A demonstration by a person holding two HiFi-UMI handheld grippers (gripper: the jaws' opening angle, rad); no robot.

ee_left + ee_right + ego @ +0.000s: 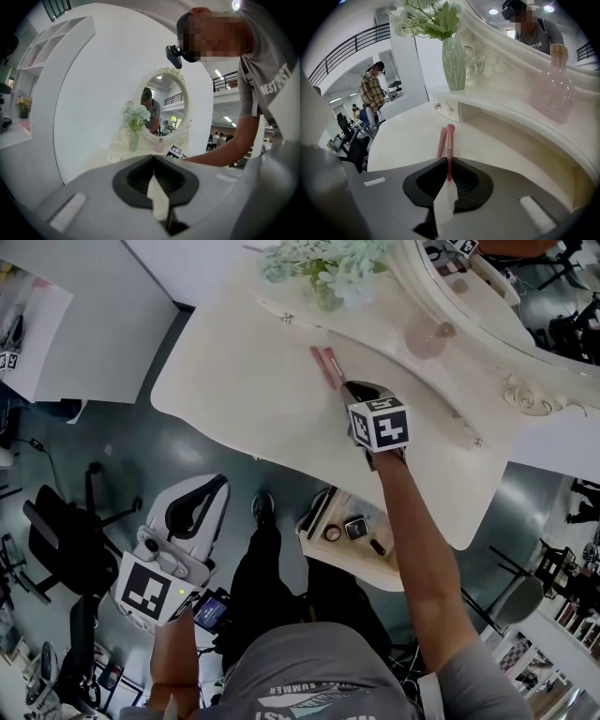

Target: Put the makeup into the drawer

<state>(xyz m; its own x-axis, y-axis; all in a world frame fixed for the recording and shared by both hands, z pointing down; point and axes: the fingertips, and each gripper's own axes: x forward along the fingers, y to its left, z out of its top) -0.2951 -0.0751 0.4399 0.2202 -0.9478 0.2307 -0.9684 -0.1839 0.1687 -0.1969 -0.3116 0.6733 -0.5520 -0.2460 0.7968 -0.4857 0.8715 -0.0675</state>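
Note:
Two slim pink makeup tubes [325,366] lie side by side on the cream vanity top [244,381]. My right gripper [351,391] points down at their near ends. In the right gripper view its jaws are closed on the right-hand tube [450,143], while the other tube [442,140] lies free just to its left. Under the table's front edge the drawer [349,565] stands pulled out, with a few small items inside. My left gripper [206,493] hangs low at the left, away from the table. Its jaws [153,161] are shut on nothing.
A green vase of flowers [453,63] and a pink bottle [555,91] stand on the raised shelf before the oval mirror [487,277]. A black chair [66,540] stands on the floor at the left. Other people stand far off in the right gripper view.

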